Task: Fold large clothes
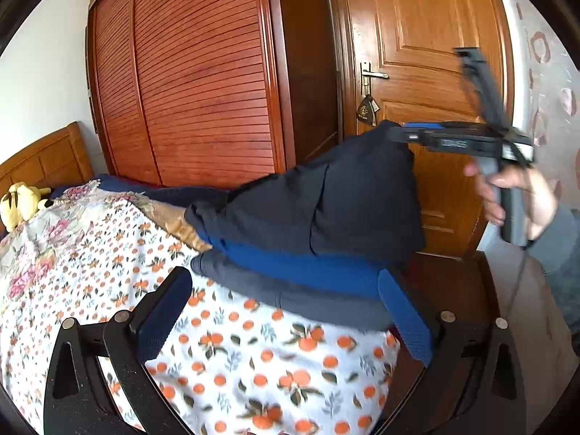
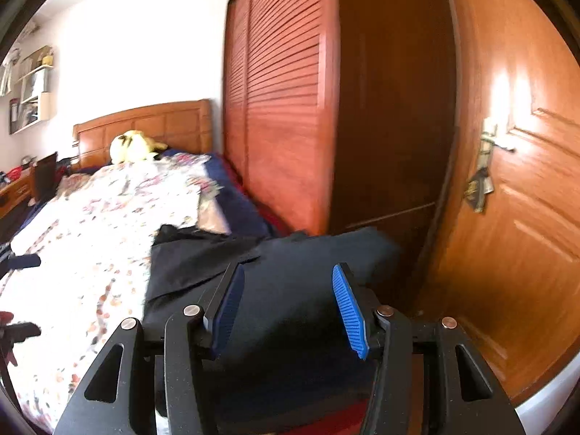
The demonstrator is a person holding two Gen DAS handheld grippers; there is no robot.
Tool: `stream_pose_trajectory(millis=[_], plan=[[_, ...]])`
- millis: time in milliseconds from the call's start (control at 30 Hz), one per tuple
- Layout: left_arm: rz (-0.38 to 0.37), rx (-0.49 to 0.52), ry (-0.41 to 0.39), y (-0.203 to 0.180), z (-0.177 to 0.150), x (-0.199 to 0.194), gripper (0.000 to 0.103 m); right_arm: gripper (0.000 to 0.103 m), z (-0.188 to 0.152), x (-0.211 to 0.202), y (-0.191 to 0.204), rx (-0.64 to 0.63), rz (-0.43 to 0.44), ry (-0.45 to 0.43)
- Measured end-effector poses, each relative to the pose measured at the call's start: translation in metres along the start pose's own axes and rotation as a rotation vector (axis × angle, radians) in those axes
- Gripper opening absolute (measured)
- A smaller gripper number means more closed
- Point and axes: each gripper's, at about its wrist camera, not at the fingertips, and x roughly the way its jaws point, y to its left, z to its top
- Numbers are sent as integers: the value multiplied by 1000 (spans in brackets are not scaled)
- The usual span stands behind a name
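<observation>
A dark navy garment with a blue and grey band [image 1: 319,214] lies bunched at the foot of the bed; in the right wrist view it shows as a dark mass [image 2: 282,290]. My left gripper [image 1: 286,311] is open and empty, its fingers either side of the garment's near edge. My right gripper [image 2: 290,311] is open just above the garment. In the left wrist view the right gripper [image 1: 395,132] is held level in a hand at the right, its tip at the garment's raised top corner.
The bed carries an orange-print sheet [image 1: 253,362] and a floral quilt [image 1: 54,239]. A yellow plush toy [image 1: 20,203] lies by the headboard. A slatted wardrobe [image 1: 188,72] and a wooden door [image 1: 427,54] stand close behind the bed's foot.
</observation>
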Motion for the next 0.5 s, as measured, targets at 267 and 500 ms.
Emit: stream_pose_trajectory(millis=[267, 500], plan=[[40, -74, -16, 19, -33, -39, 103, 53, -12, 77, -2, -33, -124, 224], [106, -146, -24, 42, -64, -79, 103, 53, -6, 64, -2, 9, -149, 192]])
